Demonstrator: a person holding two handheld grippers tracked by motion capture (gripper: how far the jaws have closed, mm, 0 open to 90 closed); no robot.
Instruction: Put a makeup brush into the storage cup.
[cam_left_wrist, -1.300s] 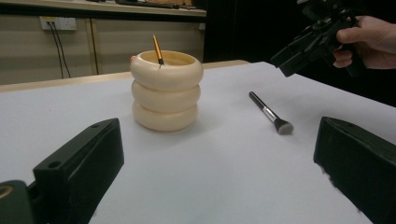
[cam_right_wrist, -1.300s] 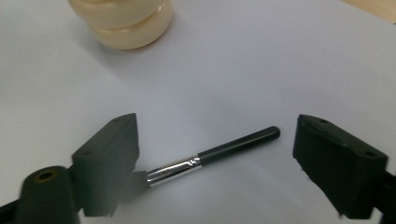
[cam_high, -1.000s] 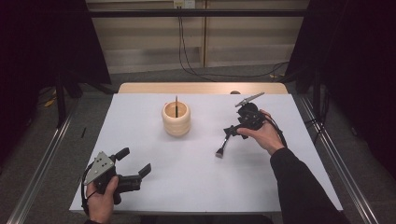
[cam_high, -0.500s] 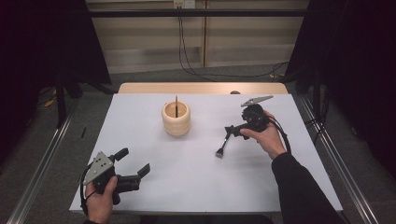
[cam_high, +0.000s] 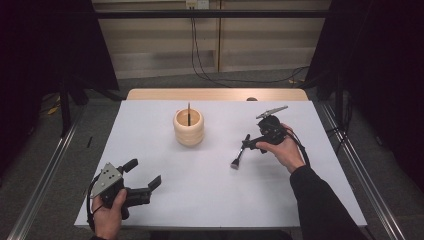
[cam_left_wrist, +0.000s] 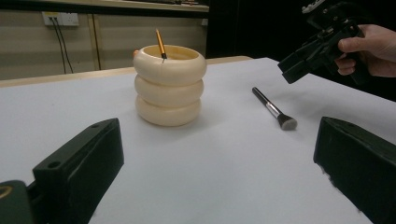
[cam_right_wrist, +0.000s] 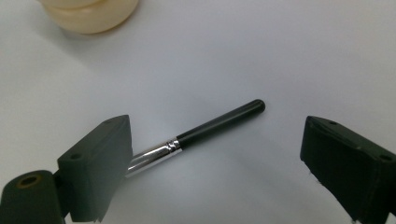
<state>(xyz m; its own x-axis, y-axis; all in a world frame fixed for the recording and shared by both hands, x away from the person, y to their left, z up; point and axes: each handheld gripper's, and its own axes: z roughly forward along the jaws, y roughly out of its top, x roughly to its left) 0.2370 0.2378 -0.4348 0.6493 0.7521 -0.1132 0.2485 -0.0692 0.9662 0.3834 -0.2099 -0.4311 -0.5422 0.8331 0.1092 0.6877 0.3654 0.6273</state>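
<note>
table top: plain white, no pattern
table edge: light wood colour, at the far side
holder: cream, pale yellow-beige, plain, shaped as three stacked rings
stick in the holder: orange-gold, with a dark tip
brush: black handle, shiny silver collar, bristles dark with a grey-white end
left gripper: black jaws and body, grey three-cornered plate on top
right gripper: black, grey plate on top
sleeve: black
floor: grey
back wall: beige panels, black cables before it
</note>
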